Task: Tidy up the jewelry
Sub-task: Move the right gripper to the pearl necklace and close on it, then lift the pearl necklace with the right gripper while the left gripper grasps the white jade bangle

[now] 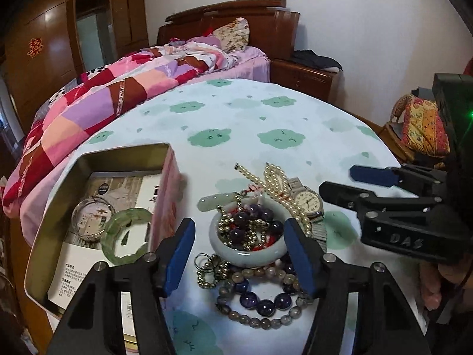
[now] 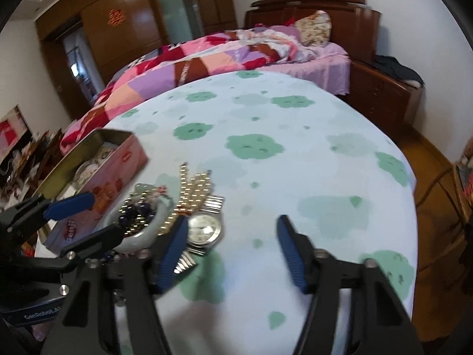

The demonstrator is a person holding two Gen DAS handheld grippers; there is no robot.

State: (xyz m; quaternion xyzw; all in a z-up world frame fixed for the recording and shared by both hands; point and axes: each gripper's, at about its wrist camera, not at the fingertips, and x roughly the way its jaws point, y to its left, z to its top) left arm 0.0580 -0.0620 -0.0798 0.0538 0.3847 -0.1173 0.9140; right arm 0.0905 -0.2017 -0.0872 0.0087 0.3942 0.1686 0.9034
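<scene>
The left gripper [image 1: 241, 254] hangs over the jewelry pile with its jaws spread wide, holding nothing; its two blue pads [image 1: 177, 259] flank a pale jade bangle [image 1: 248, 253] that lies on the pile. Inside the bangle's ring sit a string of dark purple beads [image 1: 254, 220] and a chain of small gold beads [image 1: 227, 224]. In front of the bangle, nearer the camera, lie two more bead bracelets: one of large purple beads [image 1: 264, 300] and one of smaller grey beads [image 1: 260, 321]. Behind it lie one pale jade pendant [image 1: 214, 202], one pearl strand [image 1: 276, 183] and one wristwatch [image 1: 309, 201] with a metal band.

To the left stands one open tin box [image 1: 88, 159], pink on its side, touching nothing in the pile. It holds two bangles: a clear one [image 1: 93, 219] and a green one [image 1: 125, 238], overlapping on a printed leaflet.

The right gripper [image 2: 233, 251] is also open wide and empty, its left pad just over the watch, its right pad over bare cloth. Everything rests on a tablecloth [image 1: 251, 118] with green cloud shapes. One bed [image 1: 147, 71] with a patchwork quilt stands behind.
</scene>
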